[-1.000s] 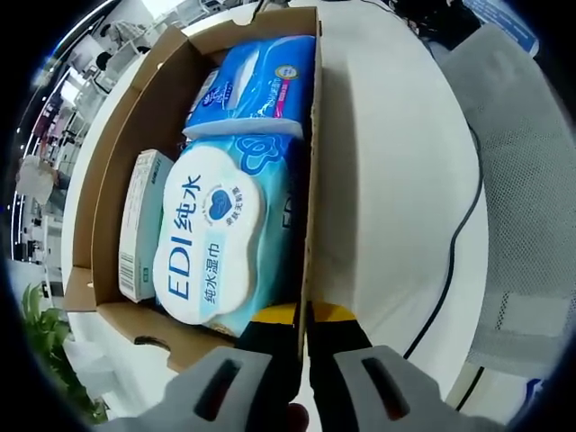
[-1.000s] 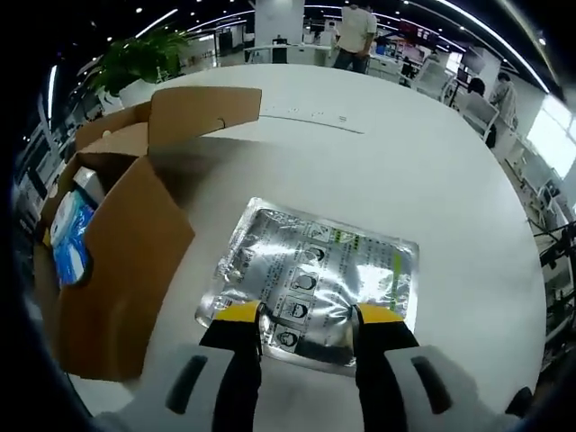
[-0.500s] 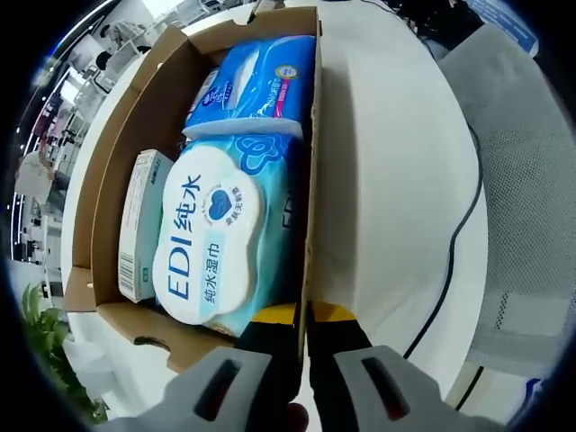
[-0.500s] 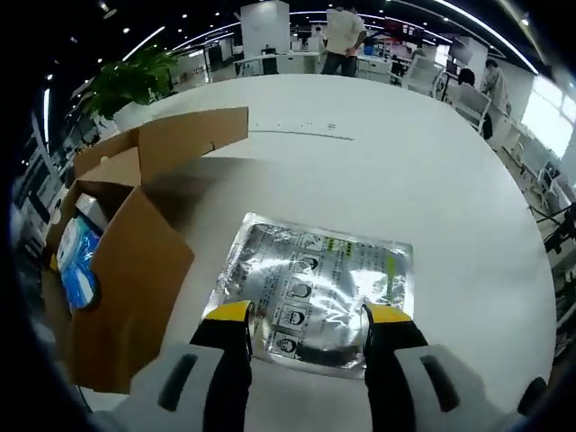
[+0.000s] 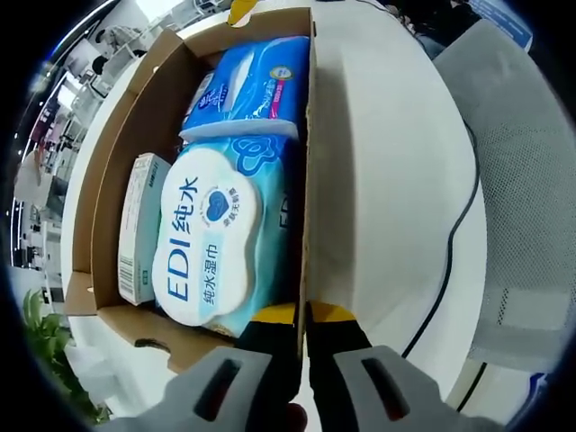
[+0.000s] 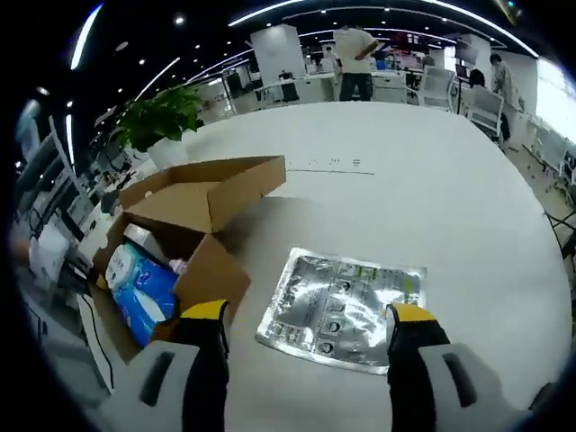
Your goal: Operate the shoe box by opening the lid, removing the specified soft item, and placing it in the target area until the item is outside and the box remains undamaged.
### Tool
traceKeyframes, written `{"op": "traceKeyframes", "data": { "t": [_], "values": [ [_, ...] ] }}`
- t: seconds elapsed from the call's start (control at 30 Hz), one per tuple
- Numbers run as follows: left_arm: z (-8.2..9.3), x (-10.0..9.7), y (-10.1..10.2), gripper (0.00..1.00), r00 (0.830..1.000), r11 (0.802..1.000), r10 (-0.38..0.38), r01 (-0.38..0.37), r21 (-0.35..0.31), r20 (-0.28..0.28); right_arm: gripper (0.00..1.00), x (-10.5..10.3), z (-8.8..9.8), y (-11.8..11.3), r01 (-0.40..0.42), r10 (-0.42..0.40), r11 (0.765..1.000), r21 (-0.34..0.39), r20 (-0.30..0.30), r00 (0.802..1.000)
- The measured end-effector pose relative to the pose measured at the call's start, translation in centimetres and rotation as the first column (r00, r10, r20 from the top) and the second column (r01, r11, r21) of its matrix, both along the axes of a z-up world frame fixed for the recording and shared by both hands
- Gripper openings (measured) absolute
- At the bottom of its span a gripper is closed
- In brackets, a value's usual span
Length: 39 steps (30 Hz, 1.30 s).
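White round table (image 6: 432, 180): open cardboard box (image 6: 193, 202), silver foil pouch (image 6: 342, 306) beside, apart.

- White round table (image 6: 432, 198): bears all items.
- Black cable (image 5: 454, 243): trails across the table surface.
- Grey mesh chair (image 5: 522, 171): just beside the table edge.
- Potted green plant (image 6: 157, 121): beyond the table's far edge.
- Person in light shirt (image 6: 357, 56): standing in the office background.

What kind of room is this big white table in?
It looks like a large open-plan office. Past the round white table there are rows of desks with office chairs, long strip lights on the ceiling, people standing about, and a potted plant.
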State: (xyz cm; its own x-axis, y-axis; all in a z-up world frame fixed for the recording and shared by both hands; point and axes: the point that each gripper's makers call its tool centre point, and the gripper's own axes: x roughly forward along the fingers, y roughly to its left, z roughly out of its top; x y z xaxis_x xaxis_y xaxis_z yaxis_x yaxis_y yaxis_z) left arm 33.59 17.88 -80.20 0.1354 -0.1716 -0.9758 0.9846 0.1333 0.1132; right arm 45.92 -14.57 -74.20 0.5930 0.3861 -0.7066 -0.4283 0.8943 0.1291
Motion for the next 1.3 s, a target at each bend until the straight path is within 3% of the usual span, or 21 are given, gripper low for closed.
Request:
{"op": "traceKeyframes", "data": {
  "t": [0.13,0.23,0.33,0.37,0.43,0.53,0.63,0.7,0.8,0.87,0.93,1.0,1.03,1.07,1.17,1.3],
  "values": [
    [0.0,0.0,0.0,0.01,1.000,1.000,-0.007,0.007,-0.001,0.008,0.74,-1.0,2.6,0.9,-0.059,0.057,0.998,0.031,0.059,0.997],
    [0.0,0.0,0.0,0.01,1.000,1.000,-0.009,0.009,-0.003,0.012,0.72,-1.9,3.6,1.1,-0.105,0.105,0.995,-0.003,0.065,0.992],
    [0.0,-0.1,0.0,0.01,1.000,1.000,-0.011,0.011,-0.004,0.016,0.64,-3.4,4.0,2.2,-0.168,0.167,0.986,0.018,0.018,0.986],
    [0.0,-0.1,0.0,0.01,1.000,1.000,-0.009,0.009,-0.004,0.018,0.62,-3.9,4.1,2.4,-0.200,0.200,0.980,-0.013,0.005,0.980],
    [0.0,-0.1,0.0,0.01,1.000,1.000,-0.008,0.008,-0.005,0.020,0.57,-4.8,4.4,2.8,-0.279,0.279,0.957,-0.076,-0.009,0.960],
    [0.1,-0.1,0.1,0.01,1.000,1.000,-0.007,0.007,-0.007,0.023,0.56,-6.8,4.4,4.0,-0.370,0.363,0.926,-0.075,-0.085,0.928],
    [0.1,-0.1,0.1,0.01,1.000,1.000,0.000,0.000,-0.005,0.022,0.50,-7.9,5.3,5.0,-0.458,0.452,0.882,-0.113,-0.075,0.889],
    [0.1,-0.2,0.1,0.01,1.000,1.000,0.000,0.000,-0.005,0.021,0.48,-8.6,5.5,5.2,-0.485,0.476,0.868,-0.102,-0.100,0.873],
    [0.0,-0.2,0.1,0.02,1.000,1.000,0.001,-0.001,-0.009,0.027,0.48,-8.8,5.7,4.7,-0.493,0.480,0.860,-0.128,-0.122,0.869],
    [0.0,-0.2,0.1,0.02,1.000,1.000,0.005,-0.005,-0.011,0.027,0.48,-8.6,6.4,4.9,-0.544,0.538,0.818,-0.187,-0.088,0.838],
    [0.0,-0.3,0.1,0.02,1.000,1.000,0.006,-0.005,-0.011,0.027,0.49,-9.0,6.8,5.3,-0.582,0.575,0.787,-0.207,-0.099,0.812],
    [0.0,-0.3,0.1,0.02,1.000,1.000,0.005,-0.005,-0.012,0.027,0.49,-9.3,7.0,5.5,-0.601,0.593,0.769,-0.220,-0.106,0.798],
    [0.0,-0.4,0.1,0.02,1.000,1.000,0.005,-0.005,-0.013,0.028,0.49,-9.0,6.1,5.1,-0.628,0.619,0.735,-0.256,-0.123,0.776],
    [0.0,-0.4,0.1,0.02,1.000,1.000,0.005,-0.004,-0.013,0.030,0.49,-9.2,6.2,5.2,-0.637,0.629,0.721,-0.271,-0.128,0.767],
    [-0.1,-0.5,0.1,0.02,0.999,1.000,0.005,-0.004,-0.017,0.037,0.49,-9.6,6.2,5.6,-0.633,0.622,0.717,-0.291,-0.142,0.770],
    [-0.1,-0.6,0.1,0.02,1.000,1.000,0.001,-0.001,-0.014,0.030,0.48,-10.3,6.6,6.0,-0.683,0.672,0.645,-0.343,-0.170,0.721]
  ]
}}
